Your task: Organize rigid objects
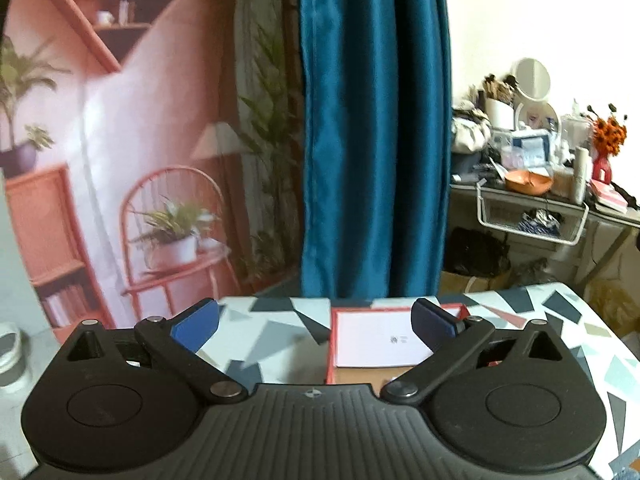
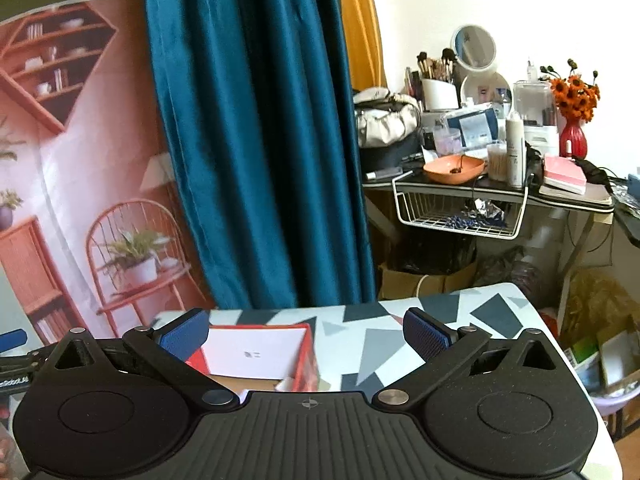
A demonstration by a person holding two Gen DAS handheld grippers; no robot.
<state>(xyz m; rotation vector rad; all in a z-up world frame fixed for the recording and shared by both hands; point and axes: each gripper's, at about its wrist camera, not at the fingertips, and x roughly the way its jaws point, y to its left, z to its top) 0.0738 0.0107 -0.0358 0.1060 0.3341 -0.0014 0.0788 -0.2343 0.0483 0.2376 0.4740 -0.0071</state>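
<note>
Your left gripper (image 1: 314, 326) stands wide apart with nothing between its blue pads (image 1: 196, 330), and your right gripper (image 2: 304, 334) is spread just as wide and empty. Below both sits the red-rimmed open cardboard box (image 1: 331, 344) holding a white printed card (image 1: 380, 338), on the table covered in a grey, black and pink geometric cloth (image 1: 272, 332). Behind the table hangs a teal velvet curtain (image 1: 372, 140).
</note>
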